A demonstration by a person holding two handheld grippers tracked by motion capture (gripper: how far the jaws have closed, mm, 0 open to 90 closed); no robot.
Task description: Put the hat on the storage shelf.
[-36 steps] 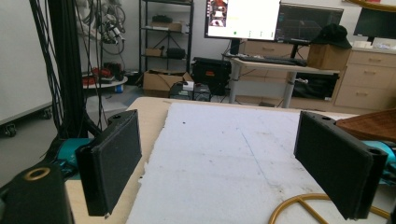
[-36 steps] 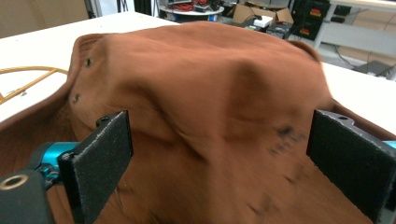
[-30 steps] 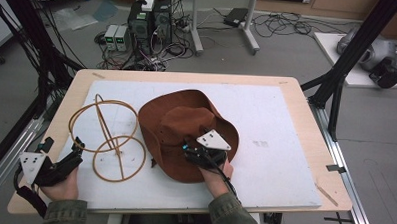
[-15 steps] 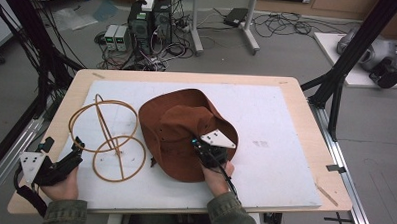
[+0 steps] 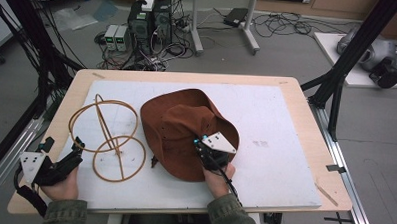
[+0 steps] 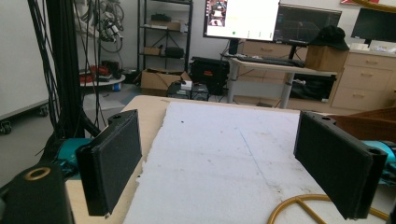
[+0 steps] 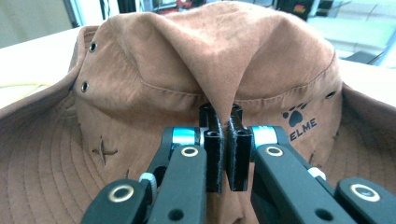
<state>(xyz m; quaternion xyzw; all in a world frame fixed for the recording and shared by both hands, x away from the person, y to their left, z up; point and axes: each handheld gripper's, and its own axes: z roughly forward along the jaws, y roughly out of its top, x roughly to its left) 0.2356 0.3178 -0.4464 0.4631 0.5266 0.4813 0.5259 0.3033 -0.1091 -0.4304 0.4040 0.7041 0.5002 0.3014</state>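
Pinching a thin crown fold of the brown suede brimmed hat (image 7: 187,70) on the white worktop (image 5: 281,125), our right tool (image 7: 223,140) is clenched; we risk fabric slipping out when lifted.

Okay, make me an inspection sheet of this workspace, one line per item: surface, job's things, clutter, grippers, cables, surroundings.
Surface: wooden table, white mat on it.
Job's things: brown hat on the mat; wire stand beside it.
Clutter: nothing seen.
Grippers: right hand-held gripper pinches a fold of the hat's crown; left hand-held gripper open, nothing between its jaws.
Cables: loose cables on the floor.
Surroundings: black frame posts, computer boxes.
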